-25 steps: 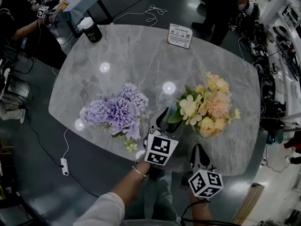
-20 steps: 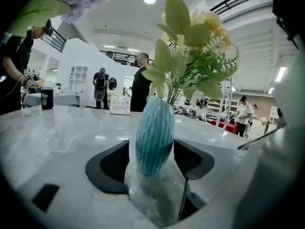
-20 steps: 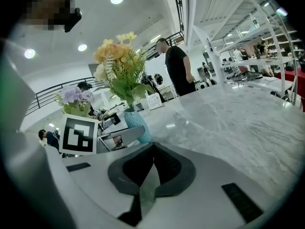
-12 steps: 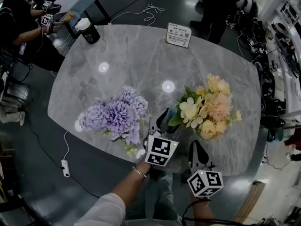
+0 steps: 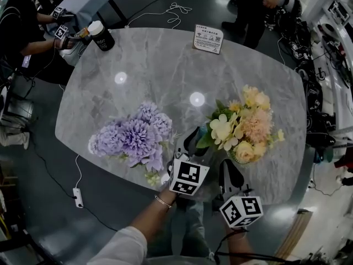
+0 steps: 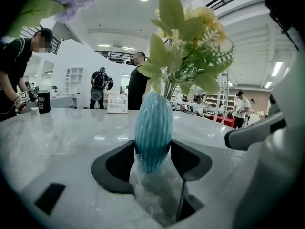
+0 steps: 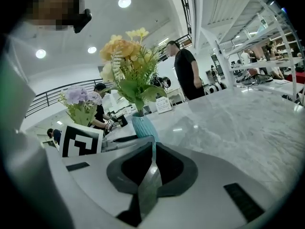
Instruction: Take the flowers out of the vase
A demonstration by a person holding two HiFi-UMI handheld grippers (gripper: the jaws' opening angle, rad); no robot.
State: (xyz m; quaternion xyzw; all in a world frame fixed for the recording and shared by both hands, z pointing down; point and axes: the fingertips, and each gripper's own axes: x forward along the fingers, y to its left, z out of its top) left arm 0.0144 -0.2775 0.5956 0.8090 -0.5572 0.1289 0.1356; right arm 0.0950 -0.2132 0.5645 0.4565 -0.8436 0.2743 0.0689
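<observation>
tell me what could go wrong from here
The left tool has just been closing its jaws on the vase, low on its rounded body; pulling the flowers could tip or twist it loose. The right tool is shut and empty, short of the flowers; if it doesn't open first, it will only push the stems.

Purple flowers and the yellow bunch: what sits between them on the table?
The head view shows the left gripper between purple flowers and yellow bunch, over bare table; its jaws have just been closing round the vase.
</observation>
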